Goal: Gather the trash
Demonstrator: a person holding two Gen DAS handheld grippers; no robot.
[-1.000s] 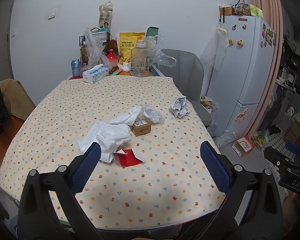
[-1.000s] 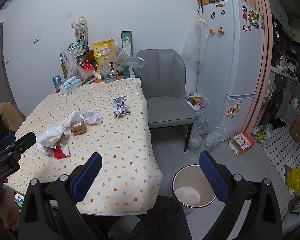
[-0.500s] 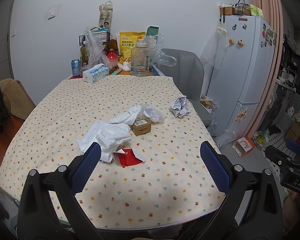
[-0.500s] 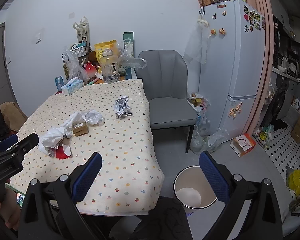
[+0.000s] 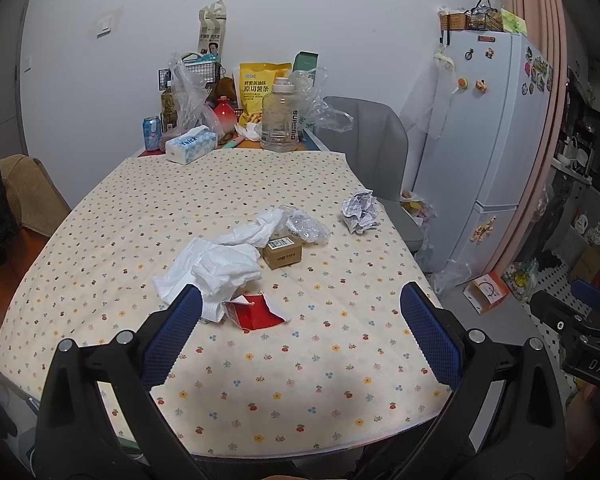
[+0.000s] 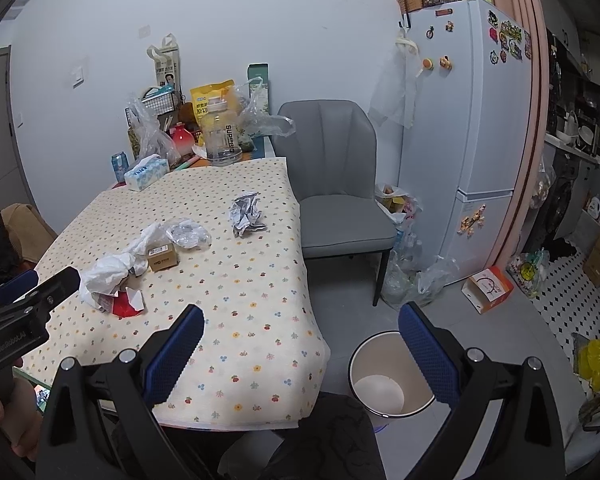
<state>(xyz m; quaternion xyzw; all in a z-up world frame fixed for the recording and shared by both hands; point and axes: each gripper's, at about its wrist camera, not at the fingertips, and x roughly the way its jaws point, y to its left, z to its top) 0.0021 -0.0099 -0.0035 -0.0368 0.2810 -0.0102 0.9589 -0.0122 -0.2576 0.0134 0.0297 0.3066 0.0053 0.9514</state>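
Trash lies on the flower-print table (image 5: 140,216): a heap of white tissue (image 5: 216,268), a red wrapper (image 5: 256,314), a small brown box (image 5: 282,254), crumpled clear plastic (image 5: 306,228) and a crumpled paper ball (image 5: 360,210). My left gripper (image 5: 298,328) is open and empty above the table's near edge, just short of the wrapper. My right gripper (image 6: 300,344) is open and empty over the table's right front corner. The same tissue (image 6: 108,272), box (image 6: 162,258) and paper ball (image 6: 246,216) show in the right wrist view. A white bin (image 6: 388,380) stands on the floor at the right.
Groceries crowd the far end of the table: a tissue box (image 5: 190,144), a clear water jug (image 5: 282,118), a yellow snack bag (image 5: 260,88) and a can (image 5: 151,132). A grey chair (image 6: 336,184) and a white fridge (image 6: 472,140) stand on the right. Bags lie on the floor.
Both grippers have drifted slightly forward toward the table; the trash has not moved and both grippers stay open.
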